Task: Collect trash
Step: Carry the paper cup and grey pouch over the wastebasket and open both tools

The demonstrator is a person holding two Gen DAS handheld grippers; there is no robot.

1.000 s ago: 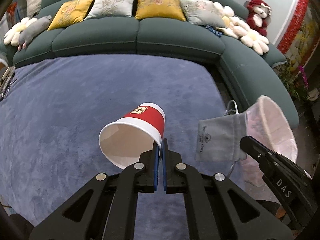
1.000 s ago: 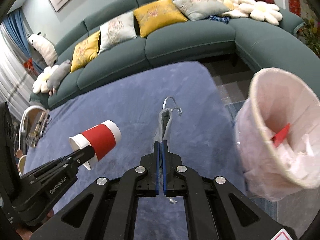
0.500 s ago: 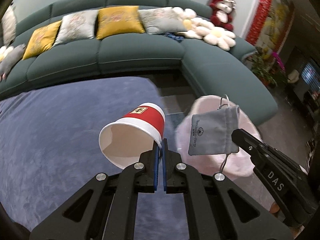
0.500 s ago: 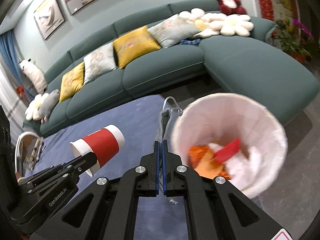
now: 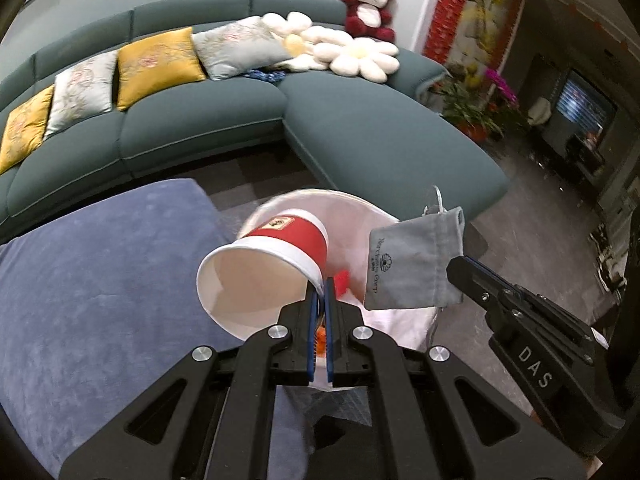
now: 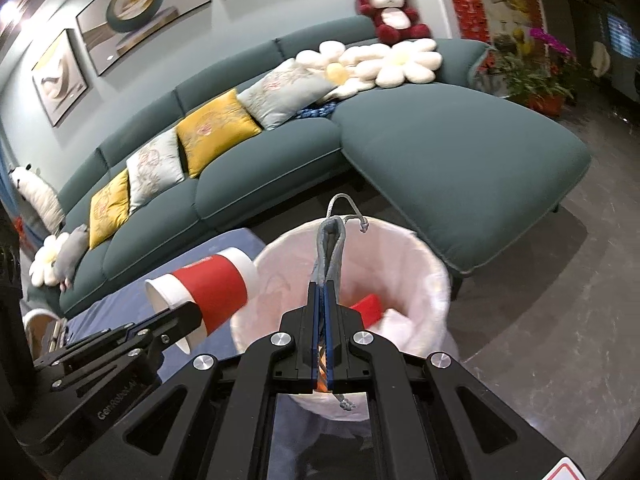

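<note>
Two grippers are clamped over the bin (image 6: 424, 264): left gripper (image 5: 319, 288) on a cup (image 5: 276, 256), right gripper (image 6: 322, 292) on a pouch (image 6: 331, 252).

Red cup (image 5: 276, 256), grey pouch (image 5: 412, 264) above bin (image 6: 424, 264)

Your paper cup (image 5: 264, 264) and grey pouch (image 5: 412, 264) hide most of the bin's (image 5: 348, 204) contents; the pouch's print is too small to read.

Open trash bin (image 6: 434, 276) mouth right below; sofa (image 6: 460, 160) corner crowding behind, bare floor (image 6: 560, 280) free to the right.
</note>
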